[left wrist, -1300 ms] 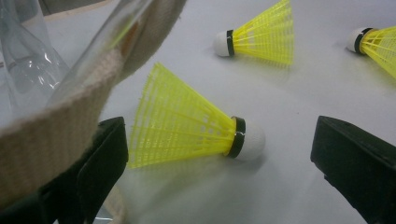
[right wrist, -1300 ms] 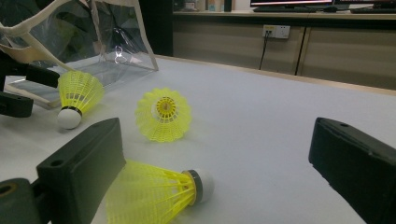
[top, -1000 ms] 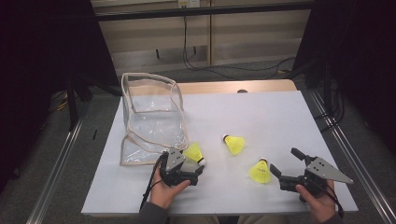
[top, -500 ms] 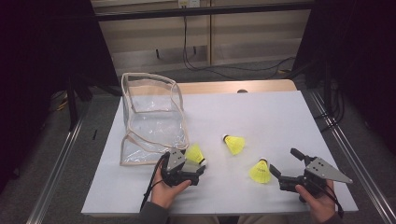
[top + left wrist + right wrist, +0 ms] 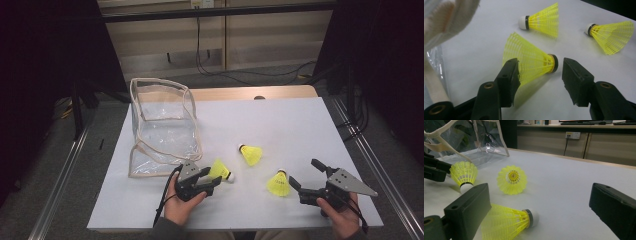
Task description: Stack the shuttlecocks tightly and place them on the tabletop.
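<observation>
left gripper point(image 5: 212, 176) half-closed around shuttlecock point(image 5: 220, 170), clear of bag point(image 5: 162, 125) edge

On the table point(image 5: 300, 125), the bag point(image 5: 162, 125) stands at the far left, near the left edge. Three shuttlecocks lie to its right, nearer me. The left shuttlecock point(image 5: 220, 170) lies just off the bag's near right corner, between the jaws of my left gripper point(image 5: 209, 176), one jaw touching its skirt. The middle shuttlecock point(image 5: 251, 154) lies farther back and to the right, apart from the others. The right shuttlecock point(image 5: 278, 183) lies nearest me, just left of my right gripper point(image 5: 306, 176), whose jaws stand wide beside it. My two grippers sit well apart along the near edge.
</observation>
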`<state>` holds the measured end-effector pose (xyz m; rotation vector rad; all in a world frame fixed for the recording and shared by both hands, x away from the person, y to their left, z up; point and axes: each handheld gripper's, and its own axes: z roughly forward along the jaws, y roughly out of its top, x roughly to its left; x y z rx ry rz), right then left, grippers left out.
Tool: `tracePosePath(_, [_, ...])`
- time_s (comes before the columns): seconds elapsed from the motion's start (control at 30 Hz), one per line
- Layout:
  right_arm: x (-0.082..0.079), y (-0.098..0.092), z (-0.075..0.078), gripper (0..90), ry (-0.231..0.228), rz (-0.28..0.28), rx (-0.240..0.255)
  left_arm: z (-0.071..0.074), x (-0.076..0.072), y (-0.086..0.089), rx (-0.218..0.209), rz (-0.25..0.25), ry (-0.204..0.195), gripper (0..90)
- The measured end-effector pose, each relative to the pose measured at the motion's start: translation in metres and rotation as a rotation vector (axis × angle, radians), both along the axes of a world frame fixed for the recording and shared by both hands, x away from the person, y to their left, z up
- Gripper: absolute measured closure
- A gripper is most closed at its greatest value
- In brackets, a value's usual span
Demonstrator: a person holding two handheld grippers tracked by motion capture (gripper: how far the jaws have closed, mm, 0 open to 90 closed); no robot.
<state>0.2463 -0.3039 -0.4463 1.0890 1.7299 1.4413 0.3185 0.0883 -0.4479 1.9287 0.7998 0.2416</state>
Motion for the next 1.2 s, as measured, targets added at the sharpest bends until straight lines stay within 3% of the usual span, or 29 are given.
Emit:
tracePosePath(0.33, [0.0, -0.001, 0.0, 2.9, 0.002, -0.004, 0.003, 0.0, -0.003, -0.009, -0.042, -0.065, 0.027, 58.4])
tracePosePath(0.43, [-0.001, -0.001, 0.001, 2.9, 0.001, -0.005, 0.012, 0.0, -0.004, -0.012, -0.038, -0.086, 0.036, 60.3])
tracePosePath(0.47, [-0.001, -0.001, 0.001, 2.9, 0.0, -0.006, 0.012, 0.0, -0.003, -0.013, -0.034, -0.086, 0.035, 59.7])
tracePosePath(0.53, [0.0, -0.002, 0.0, 2.9, -0.001, -0.006, 0.008, -0.001, -0.002, -0.015, -0.022, -0.076, 0.017, 45.4])
tracePosePath(0.6, [0.0, -0.002, 0.0, 2.9, 0.0, -0.006, 0.007, -0.001, 0.0, -0.016, -0.016, -0.054, 0.015, 40.5])
tracePosePath(0.83, [0.0, -0.002, 0.0, 2.9, 0.001, -0.003, 0.005, -0.002, 0.002, -0.026, -0.032, -0.105, 0.009, 55.4])
tracePosePath(1.13, [0.0, -0.002, 0.0, 3.0, -0.002, -0.003, 0.003, -0.003, 0.007, -0.035, -0.08, -0.114, 0.051, 73.6])
tracePosePath(1.2, [0.0, -0.002, 0.0, 3.0, -0.001, -0.003, 0.005, -0.002, 0.007, -0.037, -0.074, -0.112, 0.058, 76.7])
